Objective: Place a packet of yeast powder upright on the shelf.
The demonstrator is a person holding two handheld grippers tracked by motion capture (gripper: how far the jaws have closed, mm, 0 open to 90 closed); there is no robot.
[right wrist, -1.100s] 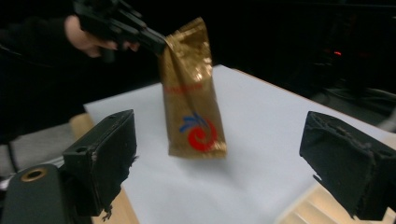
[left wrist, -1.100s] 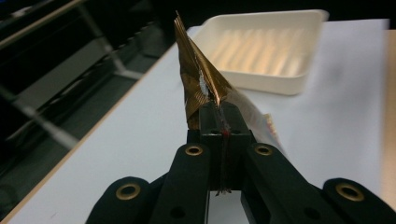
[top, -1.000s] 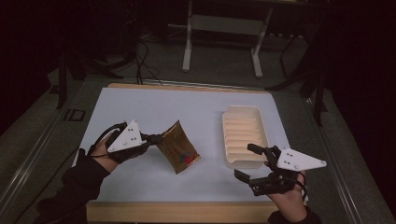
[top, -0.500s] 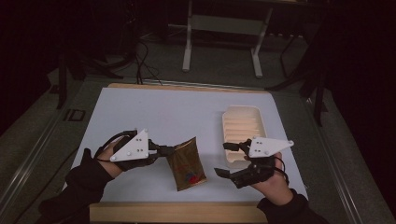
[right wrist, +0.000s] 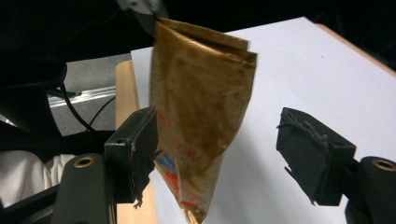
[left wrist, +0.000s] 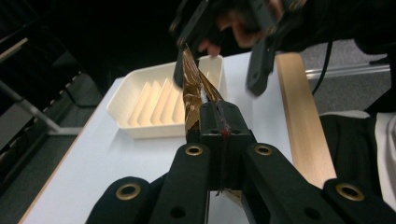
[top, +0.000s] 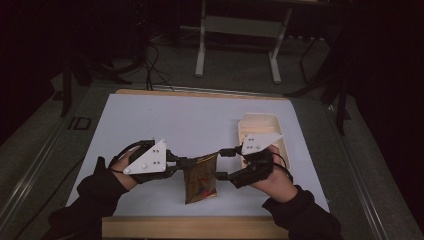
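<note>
1. Since a second ago, your right gripper (top: 224, 164) has swung in from the near right of the table (top: 150, 115) to the packet (top: 201, 177), which has dropped toward the near edge.
2. Your left gripper (left wrist: 219, 122) pinches its top corner; it hangs mid-table, just beside the tray (top: 260, 125).
3. Right jaws stand spread around it.
4. Expect light, thin, crinkly, probably slick foil: grip a sealed edge.
</note>
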